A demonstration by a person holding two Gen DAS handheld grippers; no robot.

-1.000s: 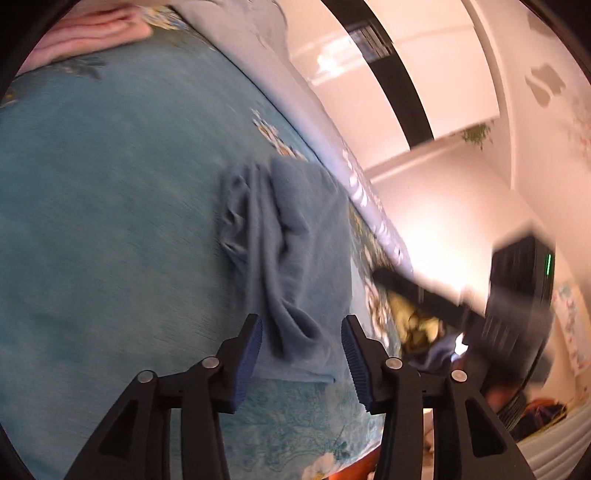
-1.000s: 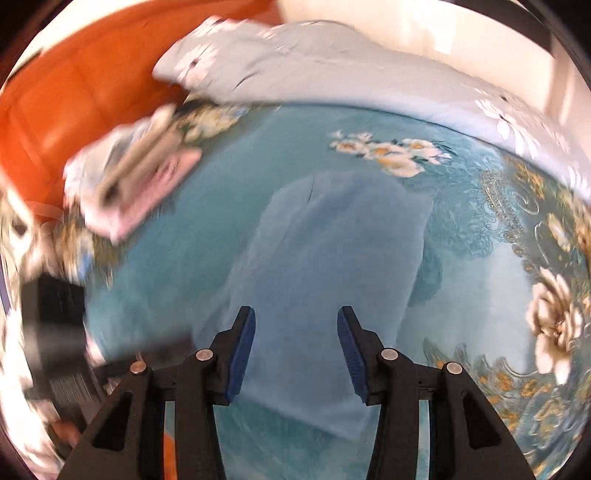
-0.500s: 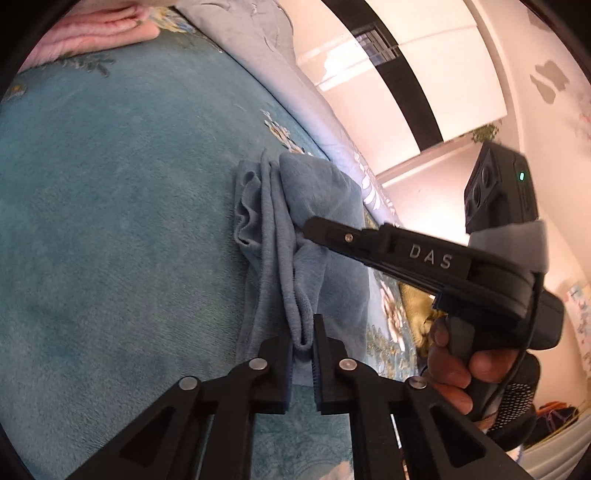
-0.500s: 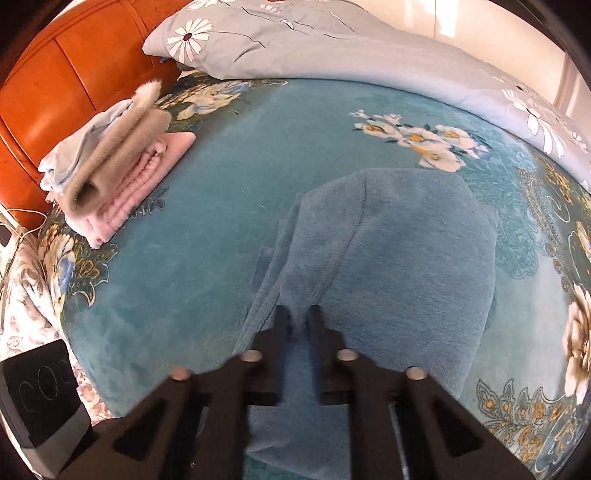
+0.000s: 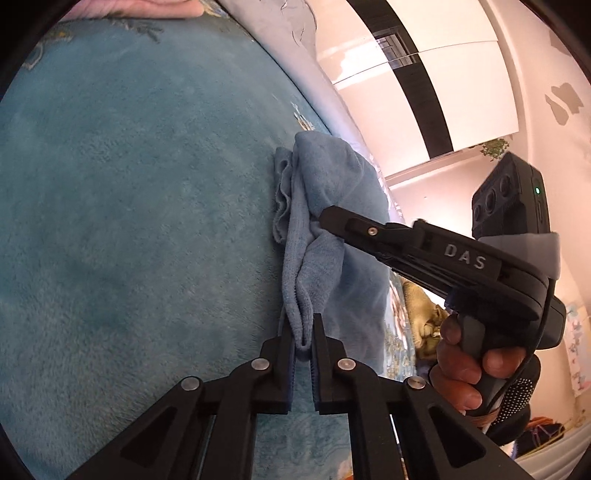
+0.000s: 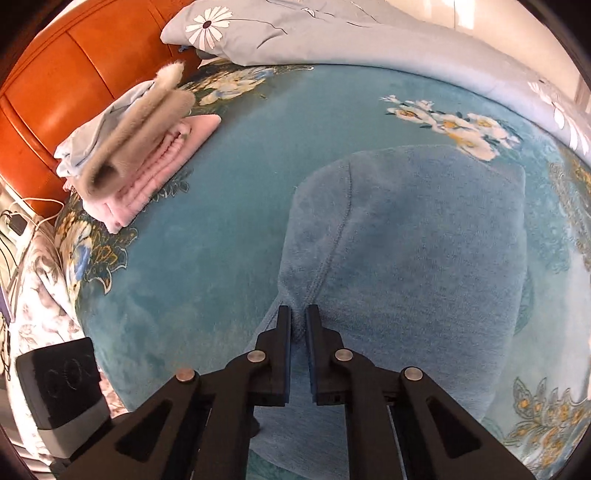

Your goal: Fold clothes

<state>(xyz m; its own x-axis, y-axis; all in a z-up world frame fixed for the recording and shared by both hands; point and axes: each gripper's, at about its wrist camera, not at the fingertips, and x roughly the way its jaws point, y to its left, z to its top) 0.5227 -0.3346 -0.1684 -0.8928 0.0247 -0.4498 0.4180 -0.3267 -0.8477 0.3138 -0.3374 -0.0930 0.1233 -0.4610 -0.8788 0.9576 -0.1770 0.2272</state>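
Only the right wrist view caught the orange headboard (image 6: 62, 88) and the folded stack (image 6: 144, 155) of pink and beige stuff parked near it, plus the grey floral quilt (image 6: 332, 33) along the far edge. The left wrist view showed the white wardrobe (image 5: 461, 74) instead, and the right gripper (image 5: 325, 221) from the side, "DAS" on its body. The blue garment (image 6: 406, 258) lay on the teal blanket (image 6: 221, 221). Both sets of fingers were clamped down: the left gripper (image 5: 303, 334) pinched a bunched fold of it, the right 1 (image 6: 298, 321) pinched it along a seam.
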